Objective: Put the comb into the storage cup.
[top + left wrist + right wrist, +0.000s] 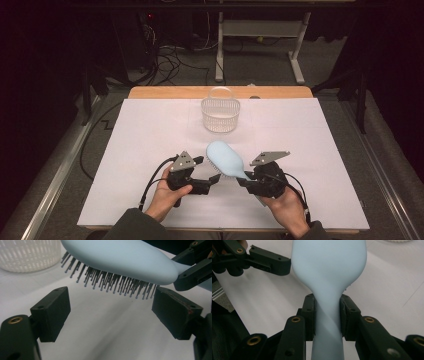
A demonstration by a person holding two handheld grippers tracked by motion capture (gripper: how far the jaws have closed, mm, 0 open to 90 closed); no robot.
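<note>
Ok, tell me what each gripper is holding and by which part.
The right gripper clamps the light blue hairbrush by its handle, just below the head. The left gripper is open and holds nothing; the bristles hang above its jaws.

Table: a wooden table (150,93) with a light brown far edge; a white sheet (150,130) covers nearly all of its top.
Floor: grey floor (260,67), and it becomes darker far from the table.
Furniture behind: a white metal desk frame (300,55) with two legs stands on the floor.
Cables: black cables (170,62) lie in a loose tangle on the floor, left of the frame.
Light: the table is bright; the room around it is almost black.
</note>
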